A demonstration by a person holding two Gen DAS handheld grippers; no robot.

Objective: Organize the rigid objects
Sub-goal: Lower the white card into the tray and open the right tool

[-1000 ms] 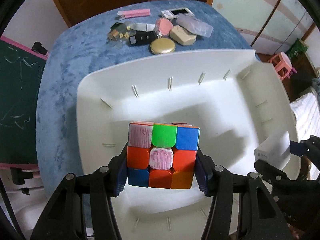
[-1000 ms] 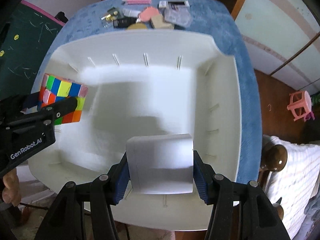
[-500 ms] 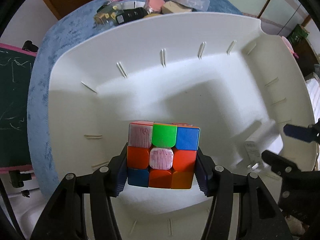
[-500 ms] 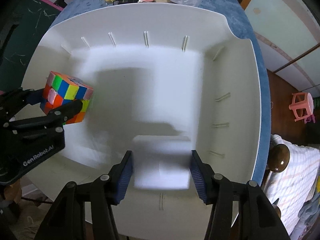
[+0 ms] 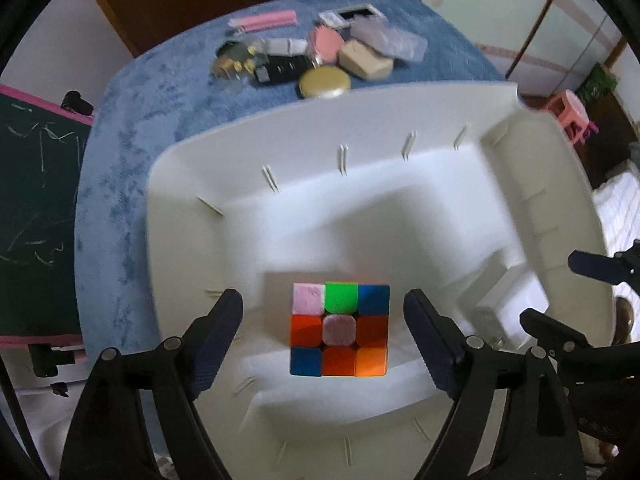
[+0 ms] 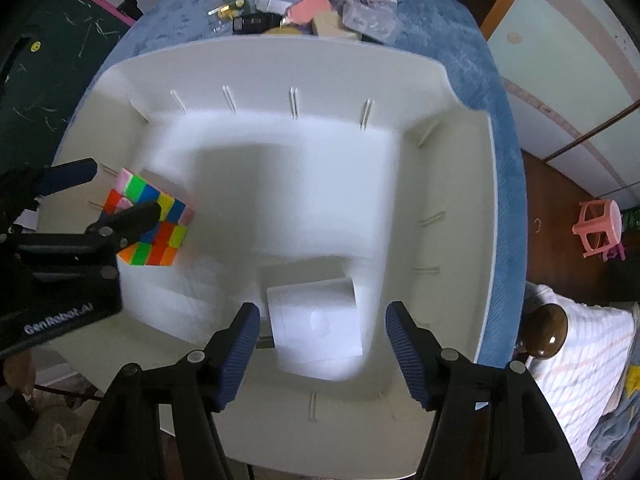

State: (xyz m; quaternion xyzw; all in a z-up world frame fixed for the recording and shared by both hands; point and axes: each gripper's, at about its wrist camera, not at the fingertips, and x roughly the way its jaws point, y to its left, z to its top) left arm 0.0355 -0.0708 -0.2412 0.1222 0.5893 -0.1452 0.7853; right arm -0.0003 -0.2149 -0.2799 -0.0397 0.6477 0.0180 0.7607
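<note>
A multicoloured puzzle cube (image 5: 340, 330) rests on the floor of a large white bin (image 5: 184, 184). My left gripper (image 5: 323, 332) is open, its fingers spread on both sides of the cube and apart from it. The cube also shows in the right wrist view (image 6: 156, 228). A white box (image 6: 316, 326) lies on the bin floor (image 6: 304, 184), also visible in the left wrist view (image 5: 508, 312). My right gripper (image 6: 322, 346) is open around the box without touching it.
The bin sits on a blue-covered table (image 5: 132, 128). Behind the bin lie several small items: a gold round tin (image 5: 323, 83), a black remote (image 5: 284, 69), a pink case (image 5: 326, 44), a beige box (image 5: 366, 61), a pink strip (image 5: 266, 21). A pink stool (image 6: 598, 226) stands at right.
Both grippers have opened. The left let go of the cube, the right let go of the white box; both objects now rest in the bin, and the grippers have pulled back.
</note>
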